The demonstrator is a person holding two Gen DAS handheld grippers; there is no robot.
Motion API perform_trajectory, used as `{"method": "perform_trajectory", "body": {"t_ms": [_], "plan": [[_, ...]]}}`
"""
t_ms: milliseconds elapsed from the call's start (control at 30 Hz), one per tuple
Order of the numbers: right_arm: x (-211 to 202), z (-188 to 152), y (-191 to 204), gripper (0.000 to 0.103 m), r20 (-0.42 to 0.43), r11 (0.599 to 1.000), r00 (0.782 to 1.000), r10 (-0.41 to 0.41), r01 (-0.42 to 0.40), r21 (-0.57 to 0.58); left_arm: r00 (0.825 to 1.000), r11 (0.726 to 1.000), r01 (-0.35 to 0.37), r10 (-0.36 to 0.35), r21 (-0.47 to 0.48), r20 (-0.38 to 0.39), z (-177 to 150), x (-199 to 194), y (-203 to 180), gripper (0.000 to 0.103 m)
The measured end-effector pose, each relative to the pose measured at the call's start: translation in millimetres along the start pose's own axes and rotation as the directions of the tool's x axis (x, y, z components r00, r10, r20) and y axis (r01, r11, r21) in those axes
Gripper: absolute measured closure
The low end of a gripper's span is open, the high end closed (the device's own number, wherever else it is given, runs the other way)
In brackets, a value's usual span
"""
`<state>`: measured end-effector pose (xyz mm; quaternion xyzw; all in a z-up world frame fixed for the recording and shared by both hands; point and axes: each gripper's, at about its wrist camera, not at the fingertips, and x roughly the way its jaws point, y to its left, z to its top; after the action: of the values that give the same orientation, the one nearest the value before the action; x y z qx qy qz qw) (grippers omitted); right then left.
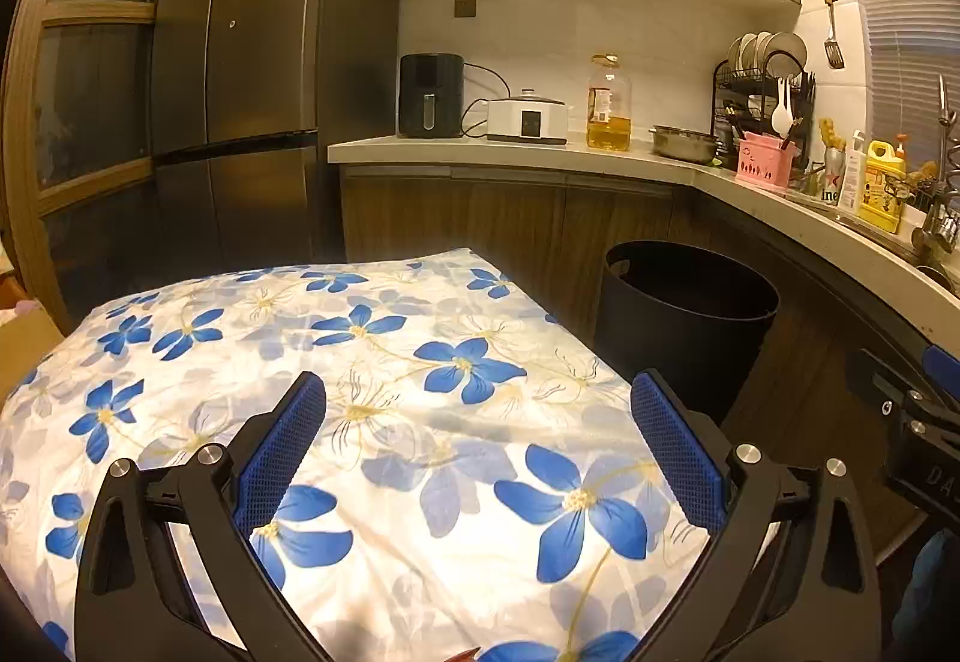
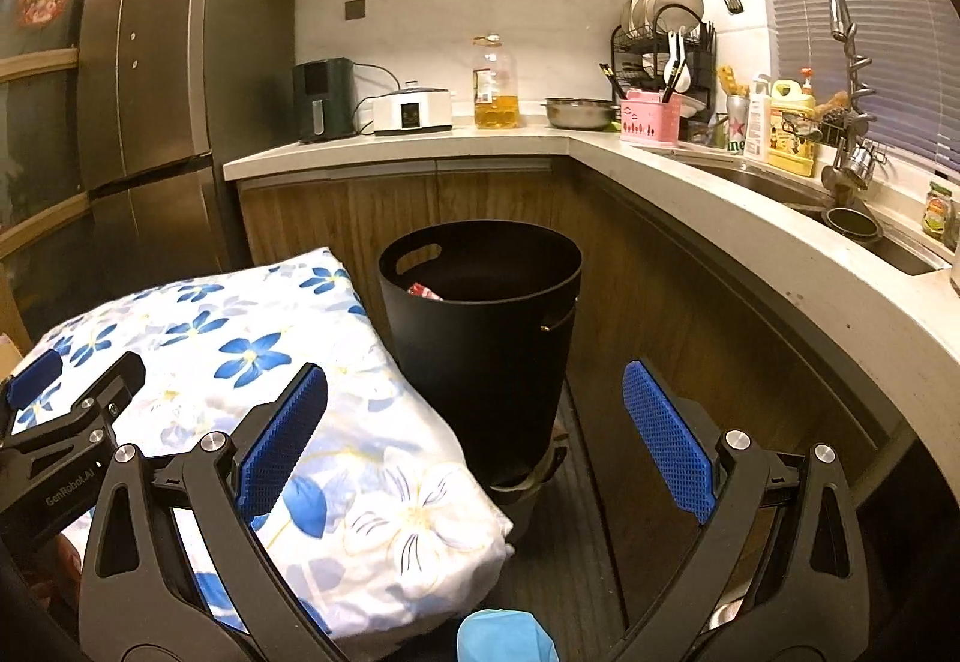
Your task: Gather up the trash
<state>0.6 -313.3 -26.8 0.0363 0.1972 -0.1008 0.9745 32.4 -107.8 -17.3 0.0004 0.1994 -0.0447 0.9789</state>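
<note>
Both claws spread wide, empty. Left gripper (image 1: 477,410) hovers over the white blue-flowered cloth-covered table (image 1: 384,362); no trash visible on it. Right gripper (image 2: 474,404) faces the round black plastic bin (image 2: 480,314) just beside the table, a red wrapper (image 2: 423,292) inside. Grey countertop (image 2: 720,188) crowds right.

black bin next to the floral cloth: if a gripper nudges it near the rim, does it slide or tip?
Probably tips or skids easily. The black bin is tall, tapers toward its base, and looks thin-walled with cut-out handles, so likely light. Only a red scrap shows inside, adding little ballast. It also seems perched on something beneath rather than flat on the floor, so a high push may rock it.
</note>
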Motion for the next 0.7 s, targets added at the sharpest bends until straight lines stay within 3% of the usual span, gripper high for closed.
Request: {"method": "perform_trajectory", "body": {"t_ms": [700], "plan": [[-21,-12,15,0.005,-0.001,1.0,1.0,-0.01,0.01,-0.012,1.0,1.0,0.03,-0.03,0.003,0.009,-10,-21,9,0.006]]}}
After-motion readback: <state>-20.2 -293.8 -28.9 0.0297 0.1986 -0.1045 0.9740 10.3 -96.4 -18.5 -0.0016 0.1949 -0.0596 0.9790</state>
